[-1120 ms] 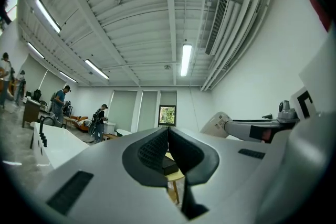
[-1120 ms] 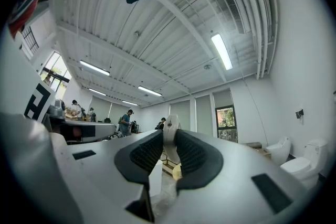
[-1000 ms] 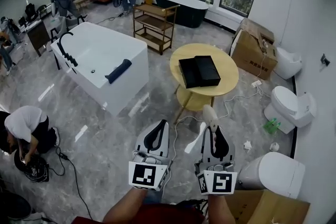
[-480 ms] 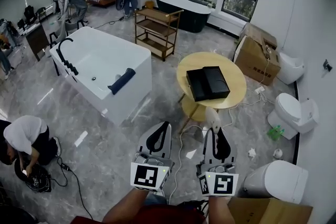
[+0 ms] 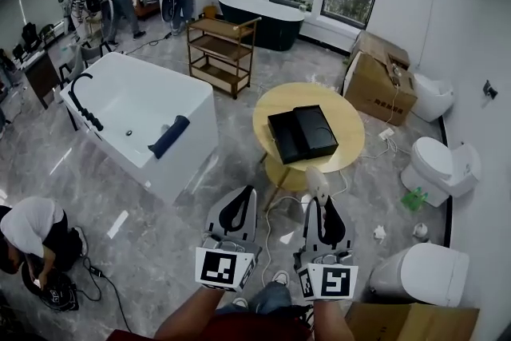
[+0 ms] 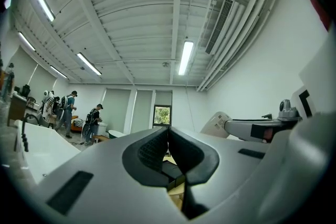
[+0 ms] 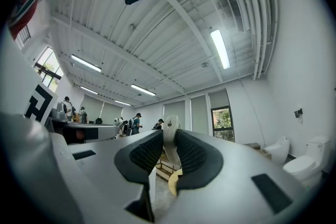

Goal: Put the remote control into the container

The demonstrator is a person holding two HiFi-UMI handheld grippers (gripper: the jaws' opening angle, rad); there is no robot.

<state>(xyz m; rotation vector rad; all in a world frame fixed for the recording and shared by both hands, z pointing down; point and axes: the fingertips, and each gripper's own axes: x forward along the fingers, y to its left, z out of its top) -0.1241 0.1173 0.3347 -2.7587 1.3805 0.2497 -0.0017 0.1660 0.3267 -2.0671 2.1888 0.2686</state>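
Two tools: right tool (image 7: 168,148) clamped on remote control (image 7: 170,126), left tool (image 6: 168,135) pressed together.

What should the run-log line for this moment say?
right claw: shut on remote control | left claw: shut, empty | container: on round table ahead, remote not yet inside

Round yellow wooden table (image 5: 345,120), bearing black rectangular container (image 5: 302,133): drawn closer, now just beyond white remote control (image 5: 317,180) in right gripper (image 5: 322,202). Crouching person in white shirt (image 5: 28,224): shifted towards lower-left corner. Wearer's shoe (image 5: 278,278): newly visible.
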